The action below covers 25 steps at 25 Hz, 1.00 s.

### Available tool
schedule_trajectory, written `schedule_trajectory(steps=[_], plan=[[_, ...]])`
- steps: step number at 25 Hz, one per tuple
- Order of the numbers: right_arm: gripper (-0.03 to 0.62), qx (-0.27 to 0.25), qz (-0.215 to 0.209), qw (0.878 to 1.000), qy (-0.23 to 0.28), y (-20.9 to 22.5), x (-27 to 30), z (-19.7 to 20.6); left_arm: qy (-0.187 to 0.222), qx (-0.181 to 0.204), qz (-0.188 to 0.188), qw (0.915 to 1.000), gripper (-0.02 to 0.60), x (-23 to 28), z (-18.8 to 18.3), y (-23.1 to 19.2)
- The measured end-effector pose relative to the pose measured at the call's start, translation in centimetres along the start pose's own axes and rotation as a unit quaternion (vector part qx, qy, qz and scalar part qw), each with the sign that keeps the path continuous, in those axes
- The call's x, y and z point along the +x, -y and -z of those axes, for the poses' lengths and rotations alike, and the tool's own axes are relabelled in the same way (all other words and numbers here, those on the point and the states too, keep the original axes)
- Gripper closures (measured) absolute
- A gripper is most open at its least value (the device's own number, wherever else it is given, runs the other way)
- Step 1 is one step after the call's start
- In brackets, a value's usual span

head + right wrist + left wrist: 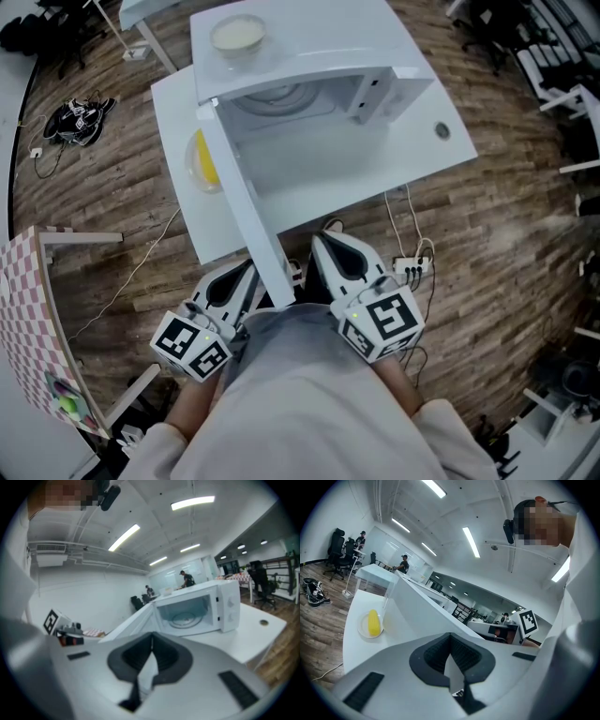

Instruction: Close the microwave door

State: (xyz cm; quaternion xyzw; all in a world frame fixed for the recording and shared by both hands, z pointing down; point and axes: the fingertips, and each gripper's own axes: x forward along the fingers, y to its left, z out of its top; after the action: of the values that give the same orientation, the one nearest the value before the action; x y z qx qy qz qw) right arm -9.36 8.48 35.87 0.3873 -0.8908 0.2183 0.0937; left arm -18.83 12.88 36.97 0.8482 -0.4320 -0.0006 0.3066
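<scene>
The white microwave (309, 70) stands on a white table (394, 164) with its door (246, 202) swung wide open toward me. The glass turntable (185, 618) shows inside the empty cavity in the right gripper view. My left gripper (248, 272) is held low, just left of the door's free end, on its outer side, jaws shut and holding nothing; whether it touches the door is unclear. My right gripper (325, 242) is just right of the door's end, also shut and holding nothing. In the left gripper view the door (424, 609) rises close ahead.
A plate with a corn cob (202, 161) (373, 622) lies on the table left of the door. A pale bowl (237, 35) sits on top of the microwave. Cables and a power strip (412, 268) are on the wood floor, shoes (80, 120) lie at left, and a checkered board (28, 309) is nearby.
</scene>
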Motion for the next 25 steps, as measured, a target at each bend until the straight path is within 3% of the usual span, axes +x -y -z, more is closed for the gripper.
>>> schedule_trajectory(steps=[25], plan=[[0.571,0.017,0.014,1.000,0.006,2.9,-1.1,-0.5,-0.013,0.004,0.020,0.9997,0.565,2.9,-0.3,1.5]])
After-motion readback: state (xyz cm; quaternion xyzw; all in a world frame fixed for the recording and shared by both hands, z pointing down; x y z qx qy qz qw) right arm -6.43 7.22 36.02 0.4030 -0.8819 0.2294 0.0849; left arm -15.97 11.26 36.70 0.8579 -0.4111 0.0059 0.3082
